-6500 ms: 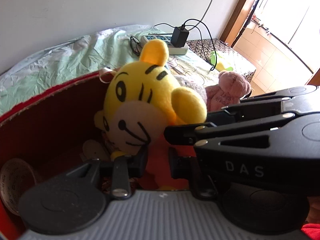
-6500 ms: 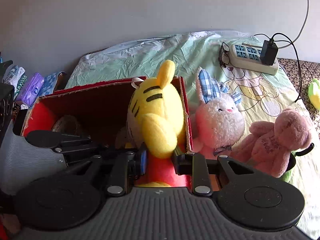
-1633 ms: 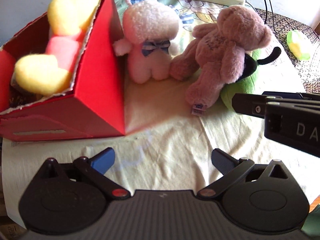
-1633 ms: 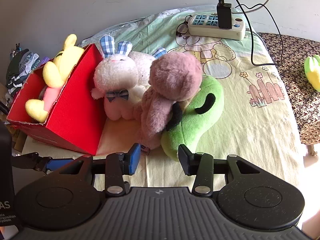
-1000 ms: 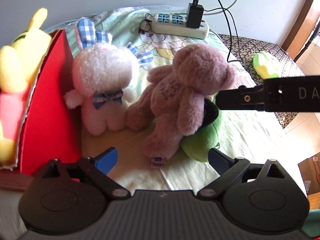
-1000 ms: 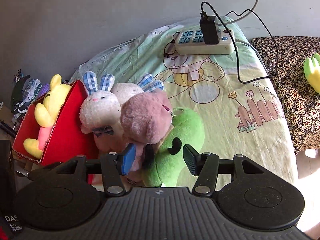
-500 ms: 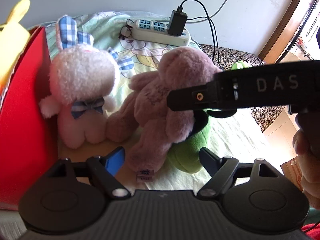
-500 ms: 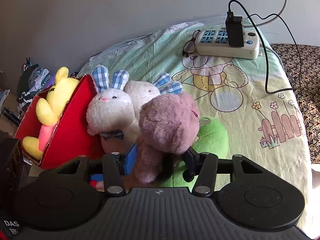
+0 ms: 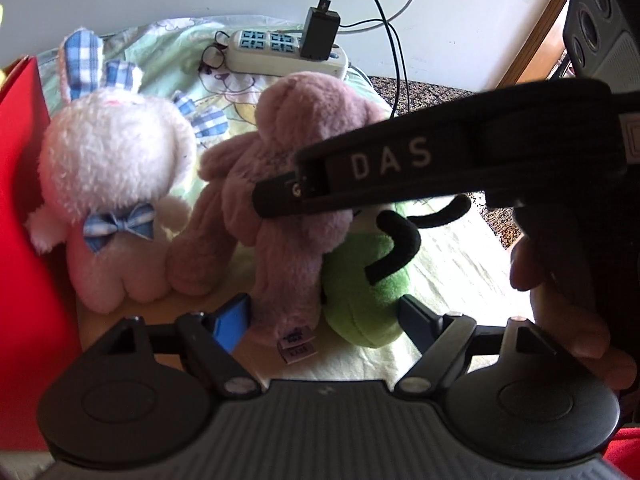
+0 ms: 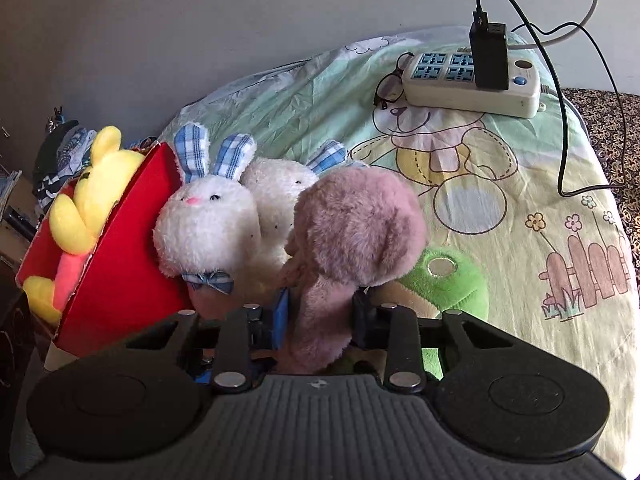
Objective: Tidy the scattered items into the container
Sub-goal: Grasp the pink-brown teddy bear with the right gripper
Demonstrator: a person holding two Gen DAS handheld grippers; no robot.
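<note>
A pink-brown teddy bear (image 10: 356,220) leans on a green plush (image 10: 444,280) on the bed sheet. My right gripper (image 10: 320,312) is closing its jaws, and both pads press the bear's body. In the left wrist view that gripper (image 9: 380,168) crosses in front of the bear (image 9: 304,120). My left gripper (image 9: 324,320) is open, with the bear's leg and the green plush (image 9: 368,292) between its fingers. Two white rabbits (image 10: 208,224) (image 10: 280,184) lean against the red box (image 10: 120,272). A yellow plush (image 10: 100,184) lies in the box.
A power strip with a charger (image 10: 472,80), black glasses (image 10: 388,84) and trailing cables lie at the back of the bed. A patterned cloth (image 10: 616,120) covers the right side. Folded clothes (image 10: 68,148) are behind the box. A person's hand (image 9: 560,312) holds the right gripper.
The right gripper's jaws have come together onto the bear's body. In the left wrist view that gripper now sits larger and lower across the bear. The left jaws have narrowed a little.
</note>
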